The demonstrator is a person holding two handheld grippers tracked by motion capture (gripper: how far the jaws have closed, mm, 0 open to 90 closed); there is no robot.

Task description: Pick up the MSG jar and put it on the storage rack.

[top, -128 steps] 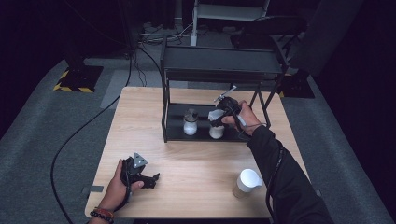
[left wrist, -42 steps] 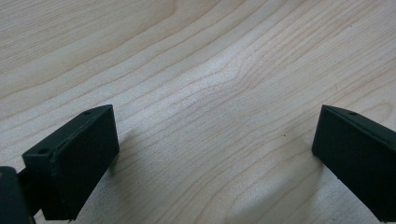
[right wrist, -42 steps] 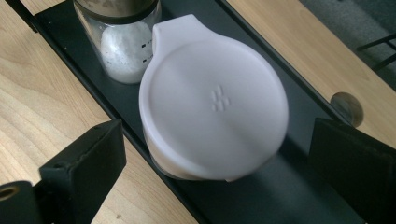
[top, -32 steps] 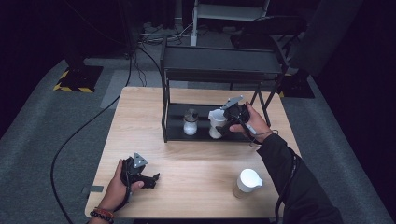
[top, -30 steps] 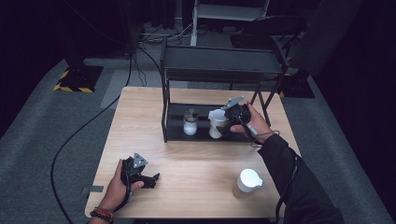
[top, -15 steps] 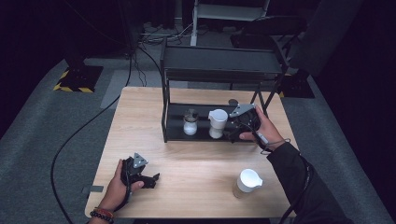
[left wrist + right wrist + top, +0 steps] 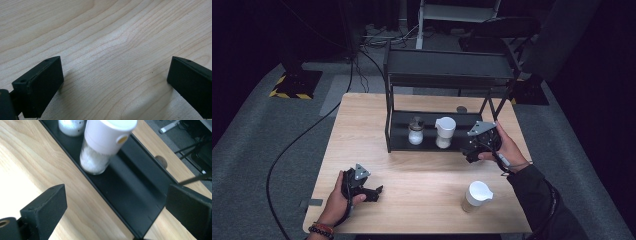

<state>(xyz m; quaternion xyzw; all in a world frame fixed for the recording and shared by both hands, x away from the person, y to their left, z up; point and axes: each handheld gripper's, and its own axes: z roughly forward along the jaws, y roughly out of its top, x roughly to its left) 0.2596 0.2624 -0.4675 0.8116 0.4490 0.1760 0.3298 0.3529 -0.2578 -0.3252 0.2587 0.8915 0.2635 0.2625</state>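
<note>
A black two-level rack (image 7: 398, 145) stands at the back of the wooden table (image 7: 362, 125). On its lower shelf (image 7: 130, 195) stand a small shaker (image 7: 415, 131) and a white-lidded jar (image 7: 444, 132), the jar (image 7: 105, 142) upright and free. My right gripper (image 7: 471, 152) is open and empty, just off the shelf's right front end, a little apart from the jar. A second white-lidded jar (image 7: 475, 196) stands on the table near the front right. My left gripper (image 7: 373, 193) rests open on bare wood (image 7: 112, 62) at the front left.
The rack's top shelf (image 7: 447, 70) overhangs the lower one. A small dark disc (image 7: 461, 109) lies on the table behind the rack. Cables run over the grey floor to the left and behind. Bare wood lies between the two grippers.
My right gripper has drawn back out of the rack toward the right front, open, leaving the white-lidded jar standing on the lower shelf. The left gripper has stayed still.
</note>
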